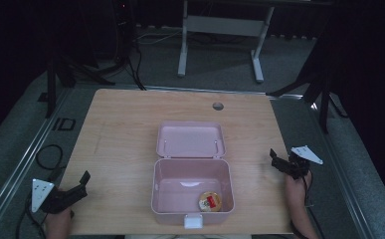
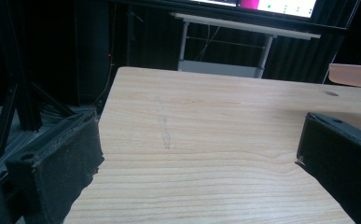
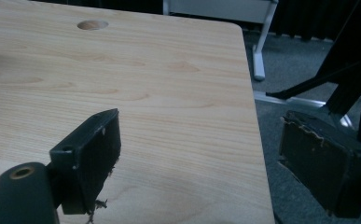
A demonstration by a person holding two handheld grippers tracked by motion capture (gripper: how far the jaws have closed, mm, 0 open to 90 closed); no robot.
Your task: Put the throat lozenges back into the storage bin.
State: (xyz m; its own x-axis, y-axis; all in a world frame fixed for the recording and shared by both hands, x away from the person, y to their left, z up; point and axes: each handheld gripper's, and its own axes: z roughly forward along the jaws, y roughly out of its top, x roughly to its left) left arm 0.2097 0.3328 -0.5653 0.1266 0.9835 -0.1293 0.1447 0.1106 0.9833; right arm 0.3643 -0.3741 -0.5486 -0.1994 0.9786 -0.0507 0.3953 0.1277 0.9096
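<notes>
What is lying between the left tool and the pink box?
Nothing: in the high view, bare table separates the left tool from the pink box.

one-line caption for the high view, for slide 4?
Open pink box holding a round container on a wooden table, open left tongs and right tongs at either side.

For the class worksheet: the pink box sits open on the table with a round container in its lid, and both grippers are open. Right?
One error: the container lies in the base of the box, near its front right corner, not in the lid. The high view shows it. The rest holds: the box is open, and the left gripper and right gripper are open.
</notes>
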